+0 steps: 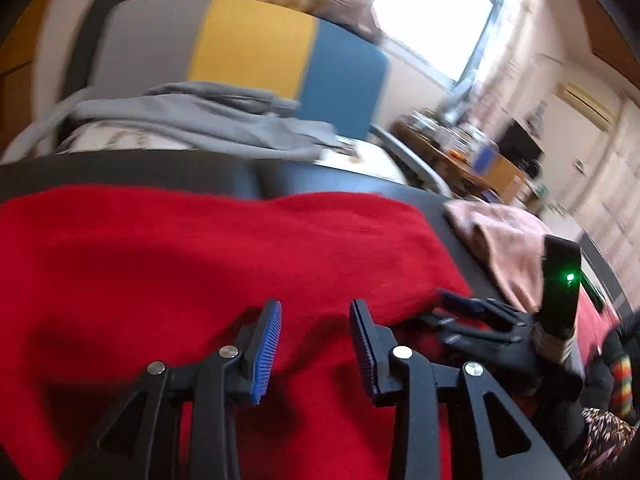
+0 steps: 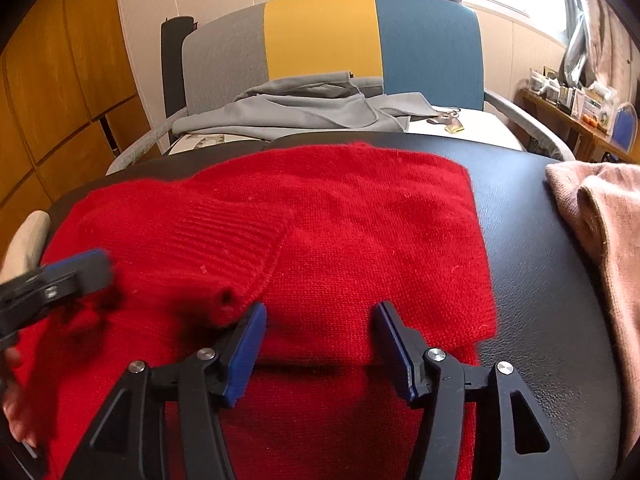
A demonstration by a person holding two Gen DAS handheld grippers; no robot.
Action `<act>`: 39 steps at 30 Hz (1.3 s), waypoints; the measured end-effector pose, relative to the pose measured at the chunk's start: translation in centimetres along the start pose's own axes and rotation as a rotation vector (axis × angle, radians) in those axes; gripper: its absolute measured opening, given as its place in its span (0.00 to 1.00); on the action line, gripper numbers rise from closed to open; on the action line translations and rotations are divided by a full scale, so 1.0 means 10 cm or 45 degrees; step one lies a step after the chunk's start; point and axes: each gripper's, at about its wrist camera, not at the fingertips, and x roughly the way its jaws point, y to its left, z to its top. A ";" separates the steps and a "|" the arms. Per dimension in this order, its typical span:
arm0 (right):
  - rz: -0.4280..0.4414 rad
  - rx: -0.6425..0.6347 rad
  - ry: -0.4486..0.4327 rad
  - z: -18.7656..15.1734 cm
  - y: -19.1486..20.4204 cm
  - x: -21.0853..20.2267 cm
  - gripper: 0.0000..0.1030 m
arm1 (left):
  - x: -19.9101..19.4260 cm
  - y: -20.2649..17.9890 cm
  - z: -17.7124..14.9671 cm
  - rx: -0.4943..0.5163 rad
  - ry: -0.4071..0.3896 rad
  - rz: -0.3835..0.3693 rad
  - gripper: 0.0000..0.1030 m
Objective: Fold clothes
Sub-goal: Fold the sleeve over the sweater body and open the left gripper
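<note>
The red sweater lies folded across the black table, long axis left-right, directly beneath both spread, empty claws, the right gripper nearer its loose cuff than the left gripper.

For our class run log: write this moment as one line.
task: fold clothes | red sweater: partly folded on black table | left gripper: open | right gripper: open

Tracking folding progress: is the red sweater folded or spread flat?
Partly folded: the red sweater's ribbed sleeve lies across its body.
</note>
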 end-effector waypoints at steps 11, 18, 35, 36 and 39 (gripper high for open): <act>0.534 0.500 -0.019 0.03 -0.35 -0.16 0.63 | -0.59 1.35 -0.30 -0.440 -0.088 0.152 0.34; 0.585 0.608 0.138 0.13 -0.18 0.23 0.23 | -0.53 1.37 -0.27 -0.472 -0.150 0.154 0.36; 0.539 0.699 0.095 0.16 -0.31 0.26 0.39 | -0.81 1.63 -0.49 -0.626 -0.401 0.031 0.50; 0.582 0.734 0.084 0.13 -0.30 0.25 0.53 | -0.81 1.59 -0.48 -0.598 -0.414 0.013 0.55; 0.637 0.645 0.078 0.17 -0.14 0.23 0.55 | -0.78 1.50 -0.42 -0.532 -0.408 -0.004 0.57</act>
